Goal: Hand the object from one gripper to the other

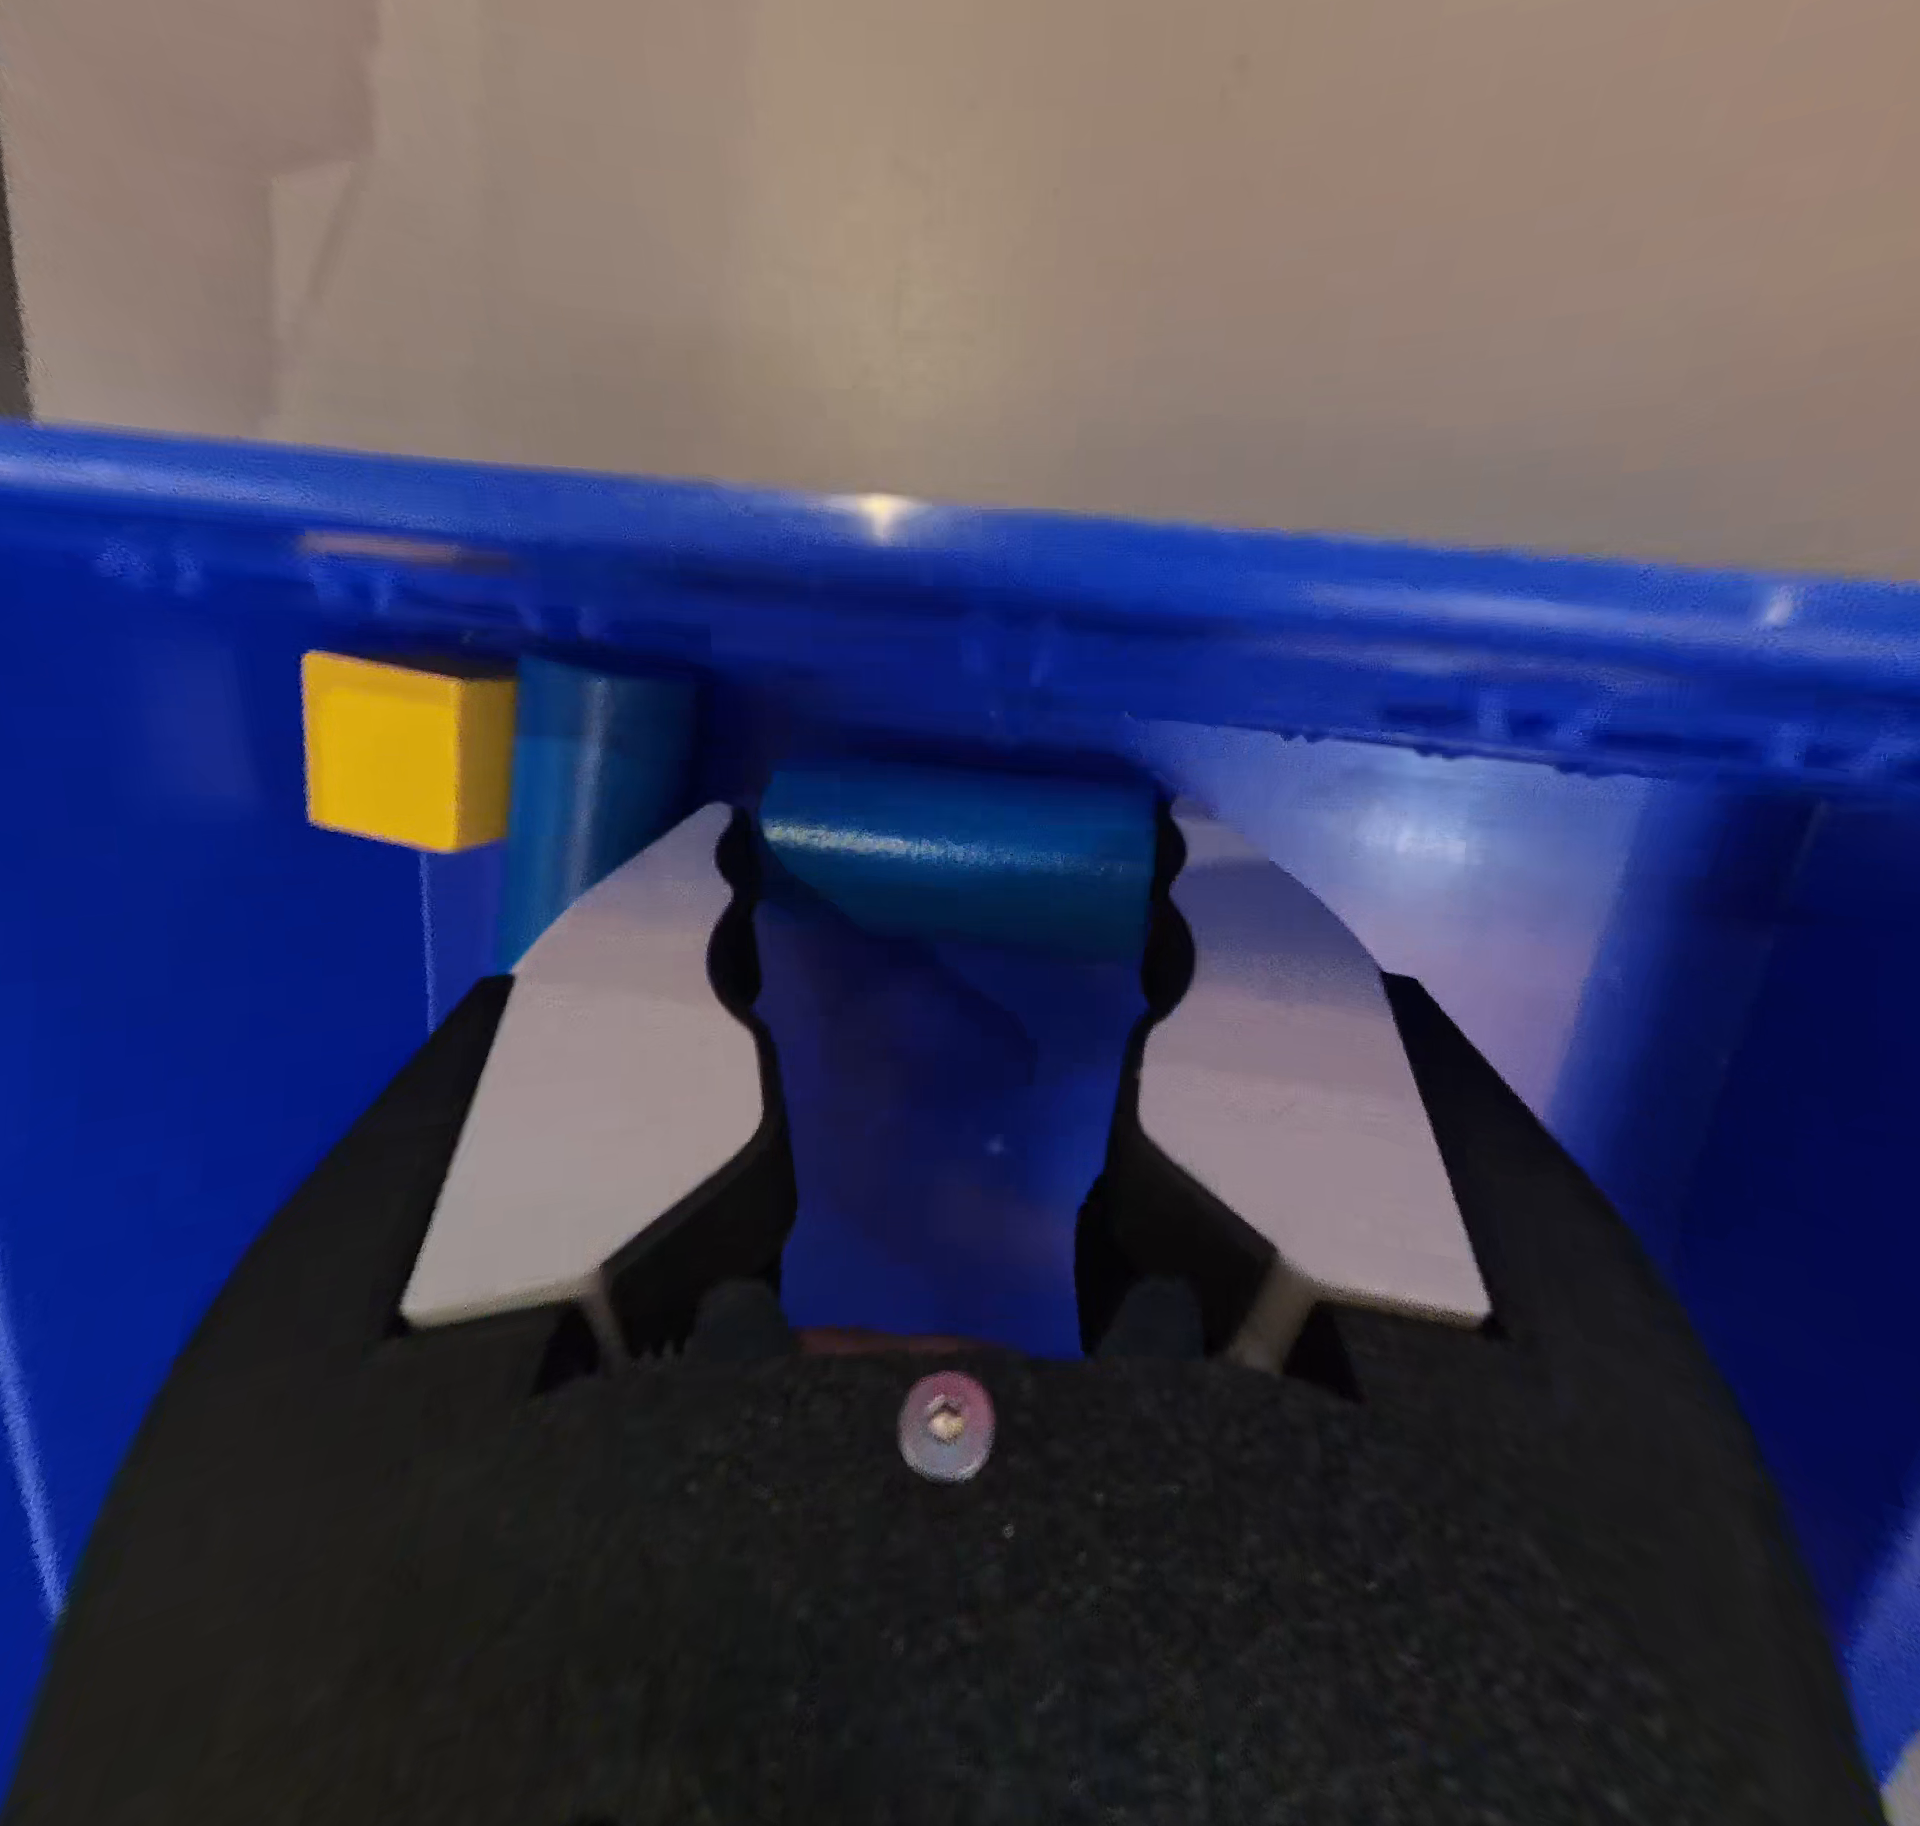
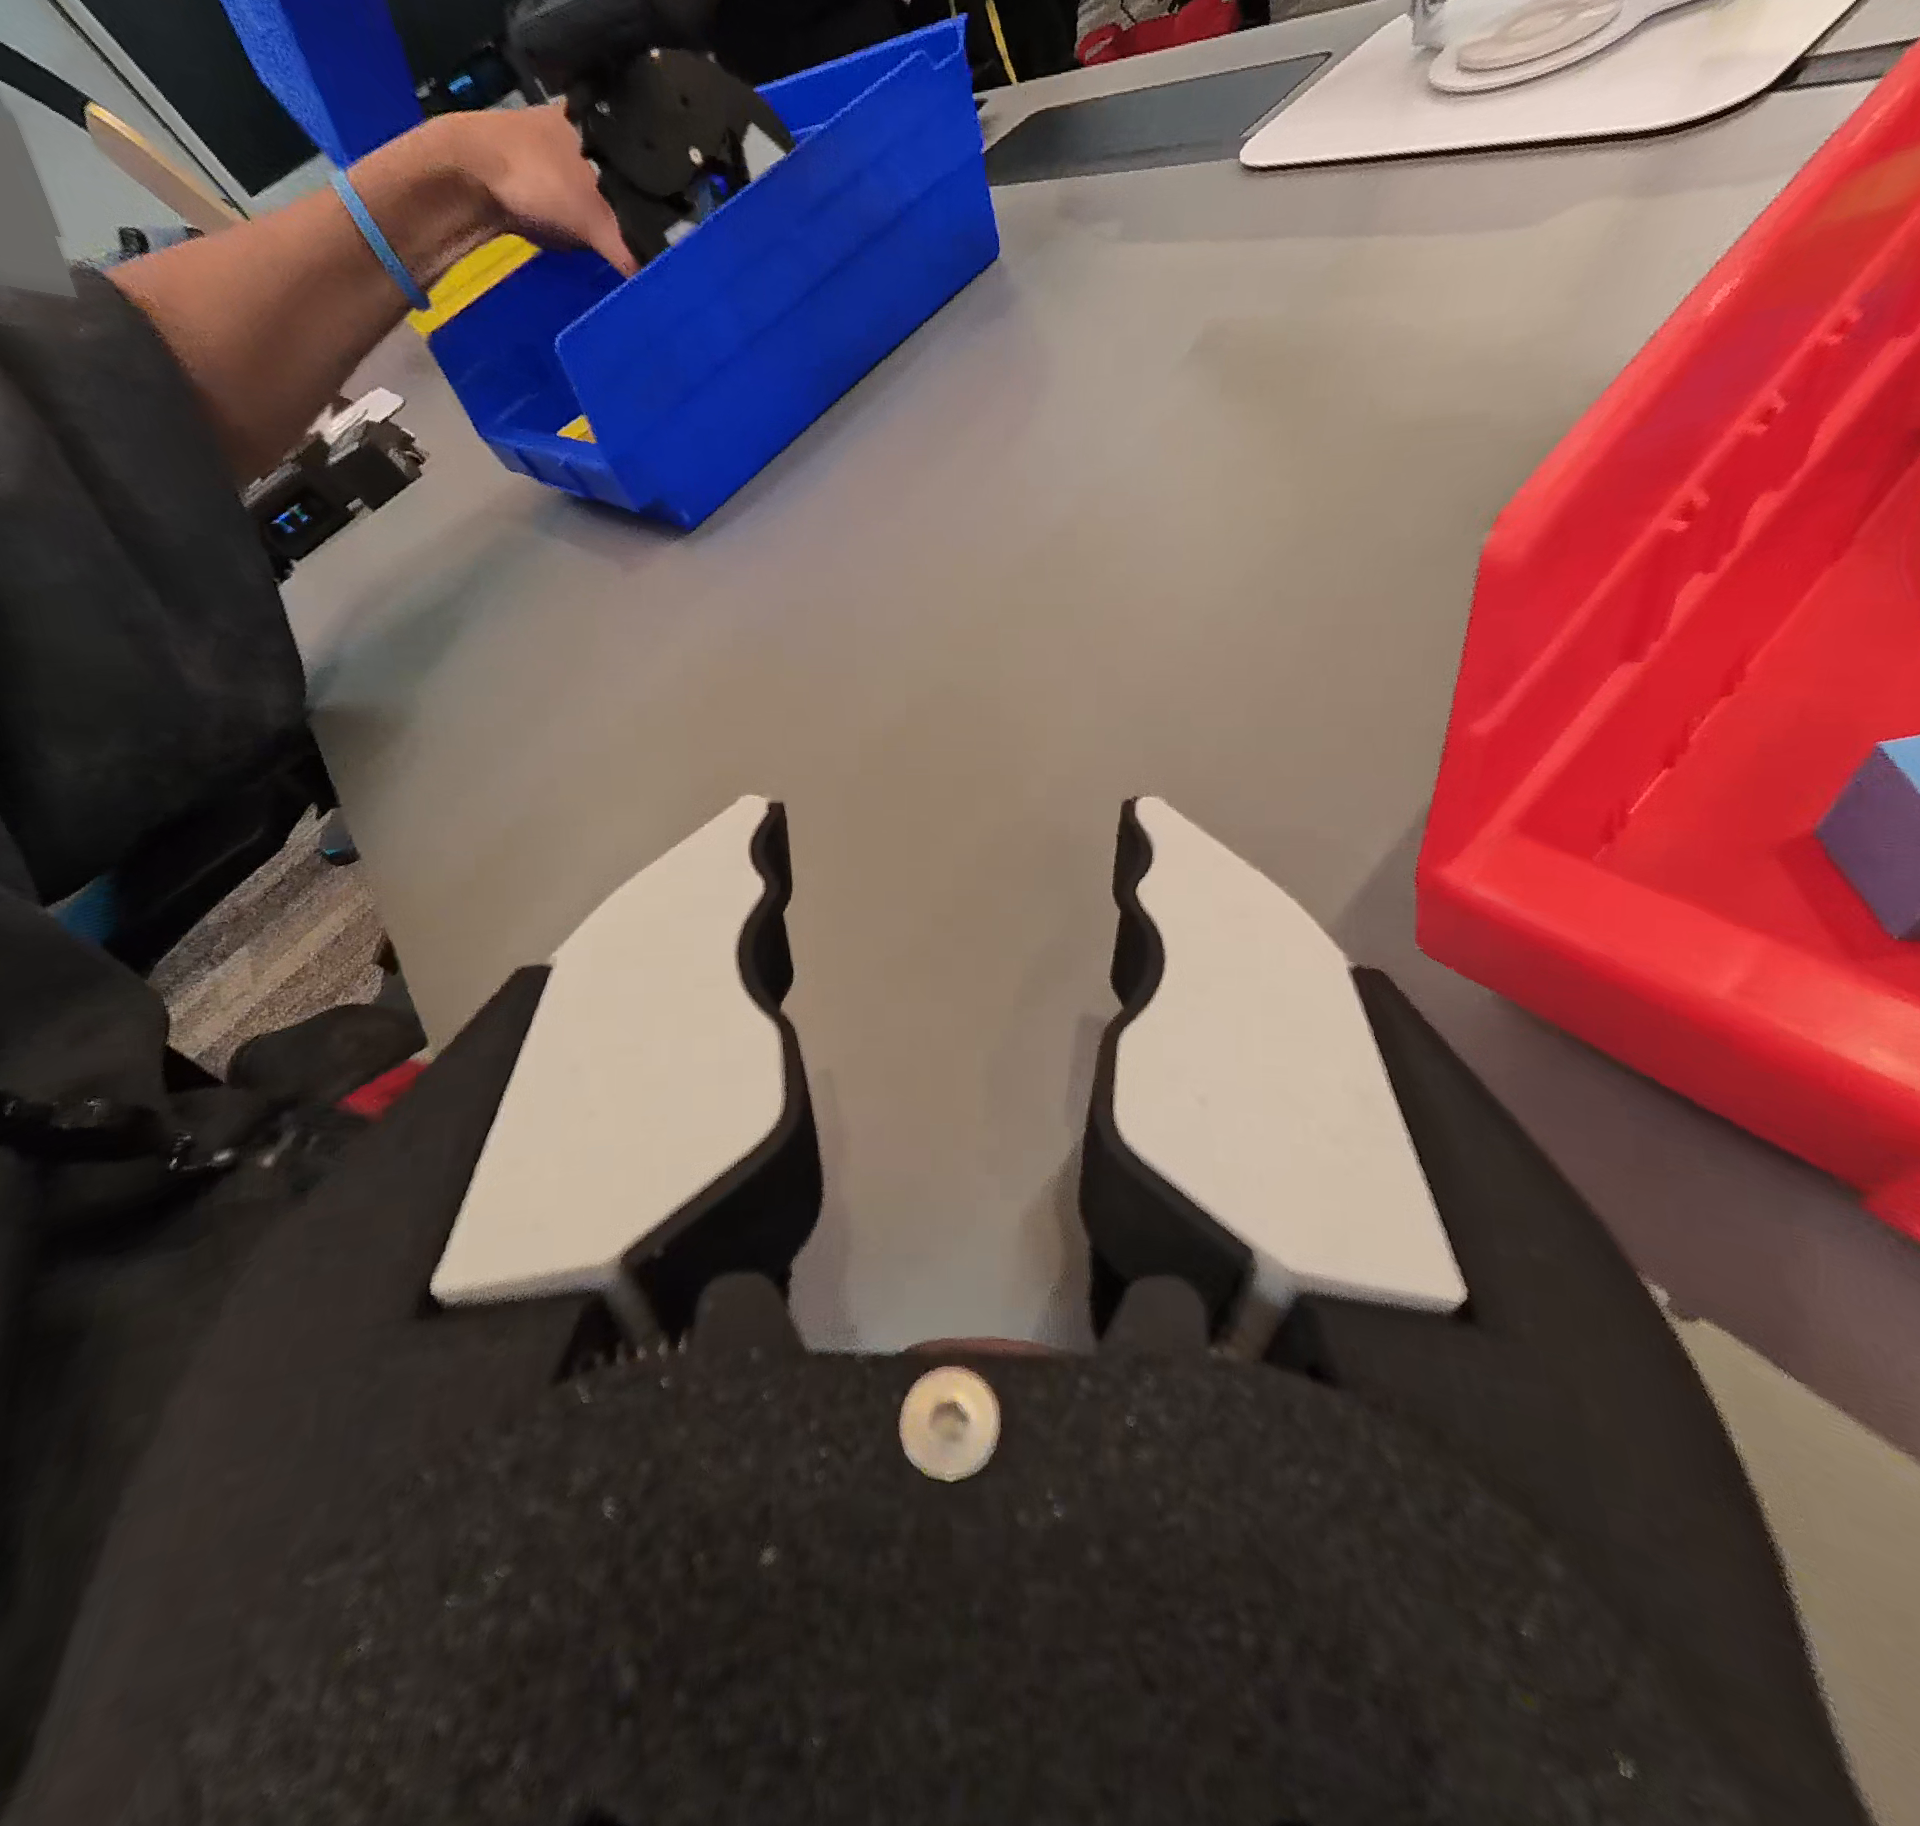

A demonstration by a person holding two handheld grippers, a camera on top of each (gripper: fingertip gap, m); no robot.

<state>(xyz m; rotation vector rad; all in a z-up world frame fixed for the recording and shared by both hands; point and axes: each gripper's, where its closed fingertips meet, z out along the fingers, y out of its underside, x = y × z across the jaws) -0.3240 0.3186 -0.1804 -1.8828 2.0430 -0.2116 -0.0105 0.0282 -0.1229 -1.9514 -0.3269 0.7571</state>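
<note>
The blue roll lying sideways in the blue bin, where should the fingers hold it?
By its two flat ends. The blue roll lies crosswise between the left gripper fingers, so come straight on, one finger at each end.

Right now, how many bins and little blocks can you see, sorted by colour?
Blue bins: 1
Red bins: 1
Blue blocks: 3
Yellow blocks: 1
Total: 6
</note>
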